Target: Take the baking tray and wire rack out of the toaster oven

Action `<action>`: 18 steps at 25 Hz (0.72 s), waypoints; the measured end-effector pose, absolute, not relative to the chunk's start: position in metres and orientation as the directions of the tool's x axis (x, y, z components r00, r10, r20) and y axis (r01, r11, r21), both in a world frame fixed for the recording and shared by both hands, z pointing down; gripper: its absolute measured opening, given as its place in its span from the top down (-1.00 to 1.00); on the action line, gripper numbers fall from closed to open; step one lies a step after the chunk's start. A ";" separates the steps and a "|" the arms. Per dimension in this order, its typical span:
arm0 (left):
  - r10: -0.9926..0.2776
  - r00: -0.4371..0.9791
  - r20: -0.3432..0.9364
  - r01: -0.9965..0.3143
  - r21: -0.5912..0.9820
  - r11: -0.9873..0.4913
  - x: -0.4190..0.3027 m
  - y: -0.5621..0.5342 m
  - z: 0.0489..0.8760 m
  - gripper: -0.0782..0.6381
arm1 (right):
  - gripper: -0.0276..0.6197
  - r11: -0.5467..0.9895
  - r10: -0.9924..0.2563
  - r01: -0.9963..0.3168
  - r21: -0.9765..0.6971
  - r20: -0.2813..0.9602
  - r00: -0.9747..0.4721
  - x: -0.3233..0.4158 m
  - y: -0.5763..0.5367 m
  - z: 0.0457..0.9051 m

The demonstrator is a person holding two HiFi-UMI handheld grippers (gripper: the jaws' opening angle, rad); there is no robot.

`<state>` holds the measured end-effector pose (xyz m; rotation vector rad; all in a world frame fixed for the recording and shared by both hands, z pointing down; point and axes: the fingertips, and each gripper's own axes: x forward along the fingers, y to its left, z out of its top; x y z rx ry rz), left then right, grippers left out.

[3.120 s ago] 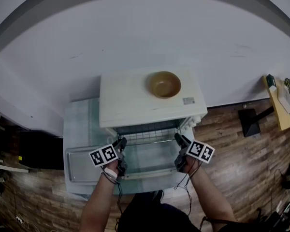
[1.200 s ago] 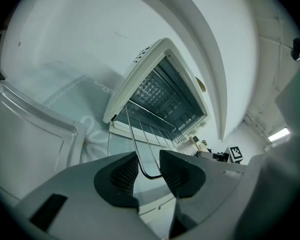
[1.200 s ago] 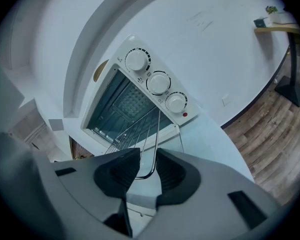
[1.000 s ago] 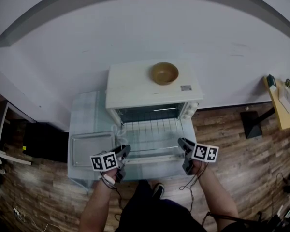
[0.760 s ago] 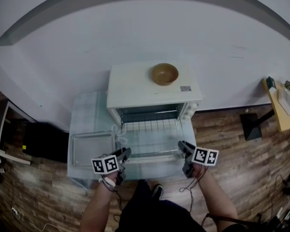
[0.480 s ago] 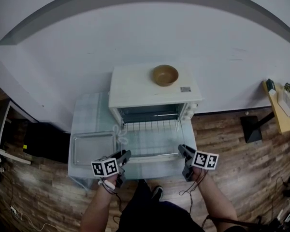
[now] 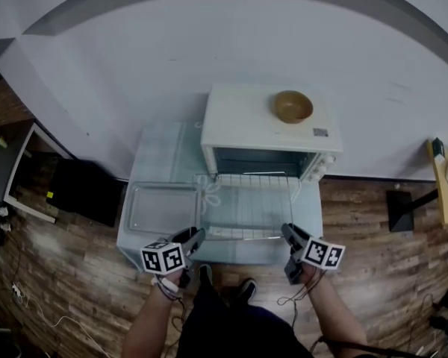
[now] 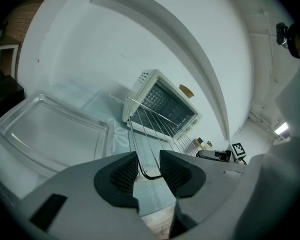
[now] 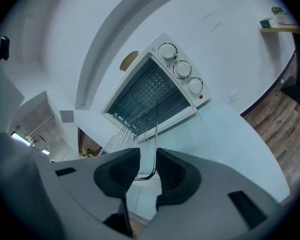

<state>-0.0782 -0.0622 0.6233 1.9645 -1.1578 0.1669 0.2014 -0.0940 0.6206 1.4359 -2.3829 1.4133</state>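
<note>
Pale table: left tongs and right tongs pinch wire rack; toaster oven label unreadable

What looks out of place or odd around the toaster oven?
A brown bowl sits on top of the toaster oven, an odd spot. The wire rack juts from the oven, held at its front corners by the left gripper and right gripper. Nothing looks spilled.

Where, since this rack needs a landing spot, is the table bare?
Bare cloth shows on the table behind the baking tray, left of the toaster oven, and in a narrow strip right of the wire rack. Crowded: the tray fills the front left, the rack the middle.
</note>
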 end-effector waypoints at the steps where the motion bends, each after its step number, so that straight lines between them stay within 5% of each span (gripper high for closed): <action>1: -0.674 0.556 0.486 -0.781 0.584 -0.223 -0.088 -0.060 0.623 0.41 | 0.59 0.172 -0.689 -0.711 -0.682 0.432 -0.582 0.192 -0.094 0.621; 18: -0.689 0.506 0.519 -0.818 0.542 -0.192 -0.261 -0.044 0.631 0.41 | 0.57 0.184 -0.664 -0.733 -0.655 0.467 -0.584 0.018 -0.080 0.627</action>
